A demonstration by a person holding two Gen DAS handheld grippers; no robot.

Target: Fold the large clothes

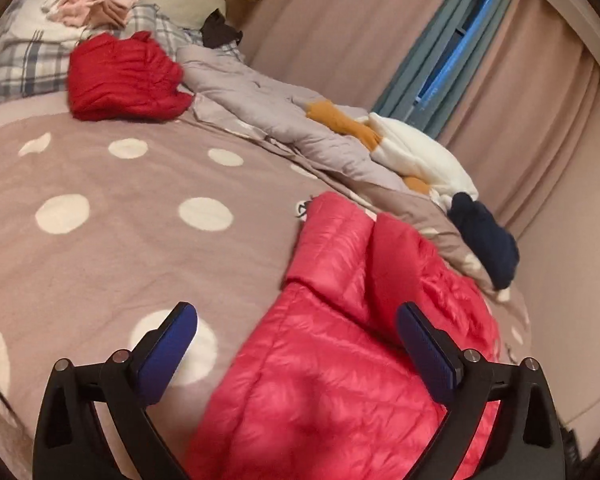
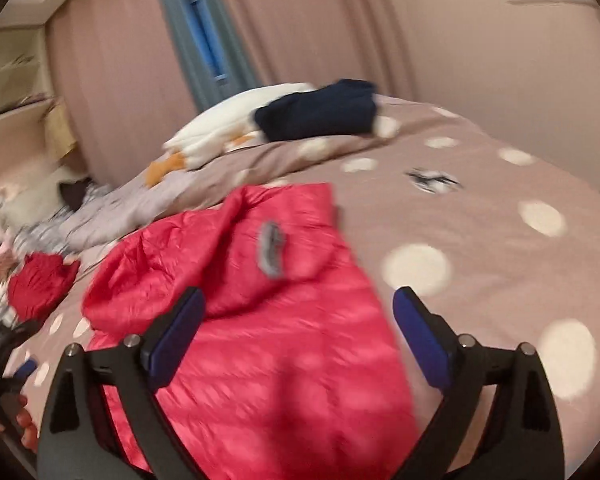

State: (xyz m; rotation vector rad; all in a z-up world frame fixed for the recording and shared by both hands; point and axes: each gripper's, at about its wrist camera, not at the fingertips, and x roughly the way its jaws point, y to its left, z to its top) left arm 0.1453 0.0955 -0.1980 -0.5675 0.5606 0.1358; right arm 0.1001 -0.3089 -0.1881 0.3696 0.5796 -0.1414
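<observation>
Jacket, pink puffer, lies on bed | left gripper fingers wide, empty | right gripper same | red jacket at 11 o'clock

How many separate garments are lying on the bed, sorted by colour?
Pink-red puffer jacket: 1
Dark red garment: 1
Navy garment: 1
White-and-orange fleece: 1
Pale pink pile: pieces too jumbled to count
Total countable: 4

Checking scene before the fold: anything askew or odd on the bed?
Pink puffer jacket lies crumpled, one flap turned over itself, not flat. Duvet is bunched along the far side. No spills or damage visible. Both grippers open.
</observation>
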